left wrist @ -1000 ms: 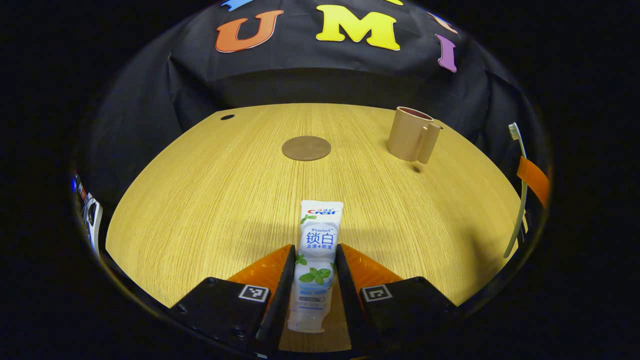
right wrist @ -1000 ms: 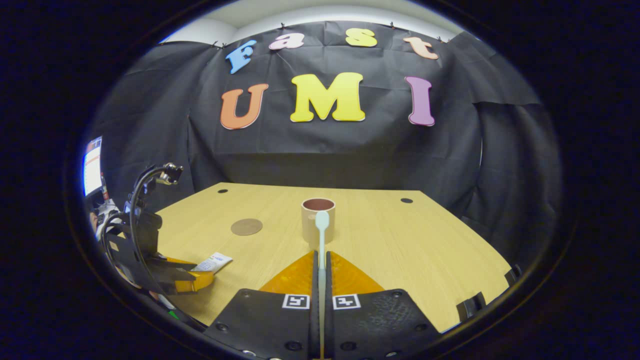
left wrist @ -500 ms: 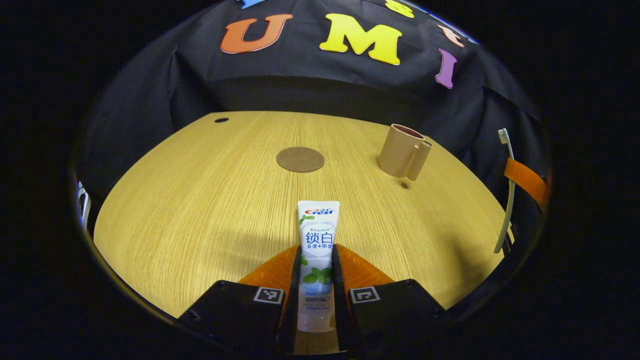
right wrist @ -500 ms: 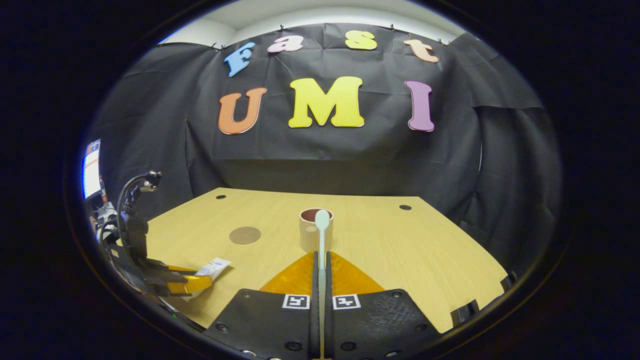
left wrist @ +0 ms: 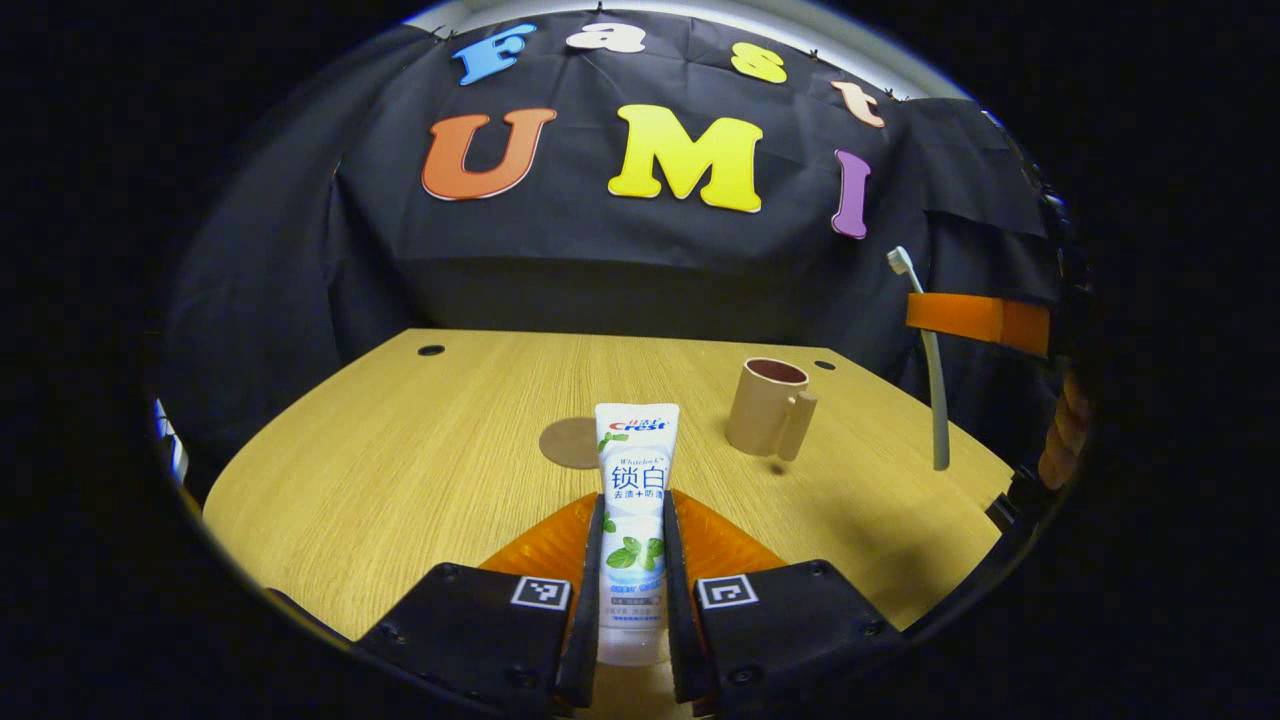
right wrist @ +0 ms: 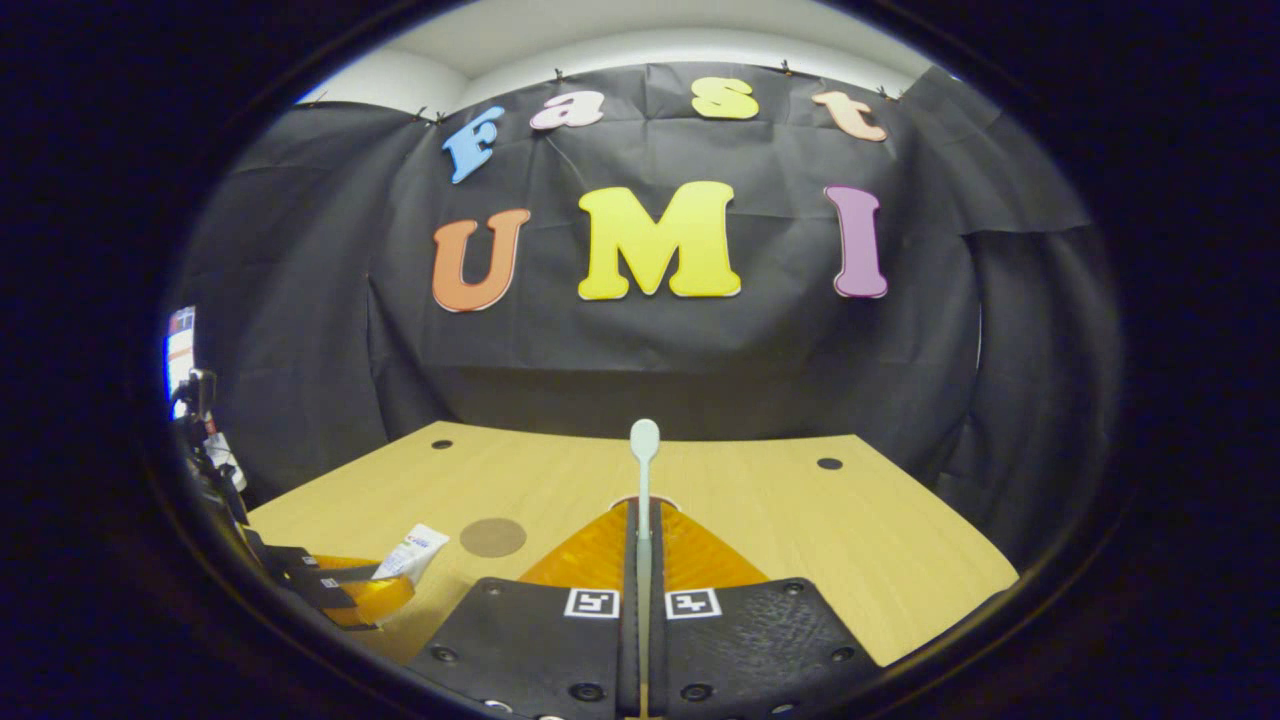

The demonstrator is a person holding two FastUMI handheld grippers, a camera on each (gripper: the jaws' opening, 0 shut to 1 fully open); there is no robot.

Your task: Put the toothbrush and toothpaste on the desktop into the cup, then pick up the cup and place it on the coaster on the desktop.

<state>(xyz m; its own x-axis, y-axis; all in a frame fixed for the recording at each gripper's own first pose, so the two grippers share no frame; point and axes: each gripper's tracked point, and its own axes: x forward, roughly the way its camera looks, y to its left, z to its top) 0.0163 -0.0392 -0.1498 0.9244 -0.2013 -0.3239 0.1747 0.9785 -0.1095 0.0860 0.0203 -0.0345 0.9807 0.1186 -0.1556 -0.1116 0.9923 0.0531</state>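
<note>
In the left gripper view, the left gripper [left wrist: 632, 510] is closed on the toothpaste tube [left wrist: 634, 500], its 2 fingers pressing the tube's sides; the tube points forward, its flat crimped end sticking out past the fingertips and raised off the wooden desktop [left wrist: 400, 470]. Just beyond that end, partly hidden by it, lies the round brown coaster [left wrist: 566, 443]. Ahead and to the right of the fingers stands the tan cup [left wrist: 765, 407], upright, handle facing the gripper, well apart from the coaster. Farther right, the right gripper [left wrist: 975, 318] hangs above the desktop's edge with the toothbrush [left wrist: 925, 350] clamped in it, bristle head up.

In the right gripper view, the right gripper [right wrist: 643, 535] is closed to a narrow slit on the toothbrush handle, whose head rises straight ahead above the fingertips. A sliver of the cup's rim [right wrist: 665, 501] peeks out just behind the fingertips. Off to the left, the coaster [right wrist: 492, 537] lies flat, and the left gripper [right wrist: 350, 595] holds the toothpaste tube [right wrist: 412, 552] near it.
</note>
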